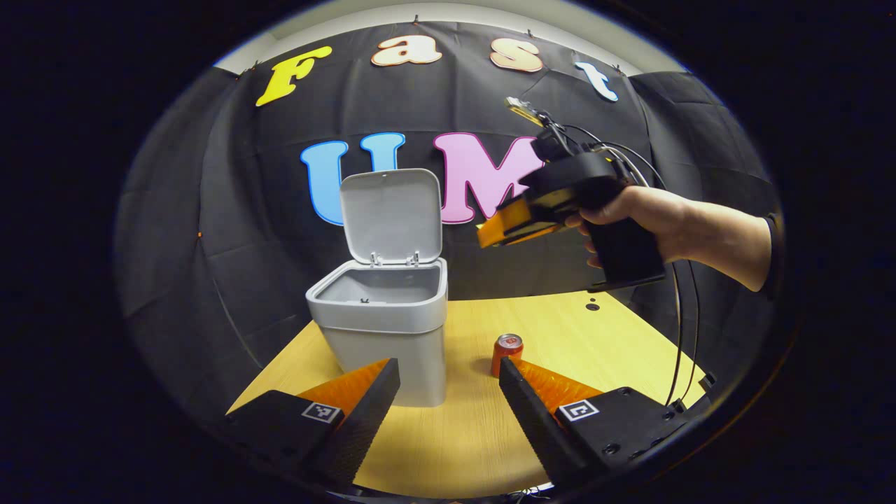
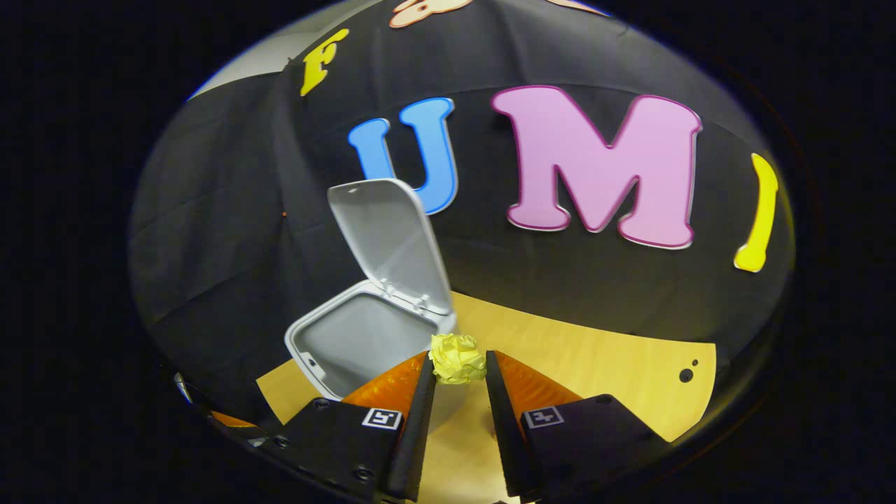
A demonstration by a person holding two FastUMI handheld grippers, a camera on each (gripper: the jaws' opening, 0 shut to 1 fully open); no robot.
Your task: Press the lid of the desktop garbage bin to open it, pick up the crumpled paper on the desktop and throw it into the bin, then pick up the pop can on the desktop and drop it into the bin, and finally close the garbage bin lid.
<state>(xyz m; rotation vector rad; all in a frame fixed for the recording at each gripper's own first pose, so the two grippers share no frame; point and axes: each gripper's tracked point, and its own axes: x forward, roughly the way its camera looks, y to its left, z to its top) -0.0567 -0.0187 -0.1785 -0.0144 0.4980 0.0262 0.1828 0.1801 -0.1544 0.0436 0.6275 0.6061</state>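
Paper [image 2: 458,358] between fingers [image 2: 418,399], half-hidden.

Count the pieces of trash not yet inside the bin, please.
2: the crumpled paper held in the right gripper beside the open garbage bin; the pop can standing on the table.

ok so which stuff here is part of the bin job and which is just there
Part of the job:
bin, its lid up
paper ball, held in the right gripper
can on the table
left gripper, open

Just there:
cables by the hand
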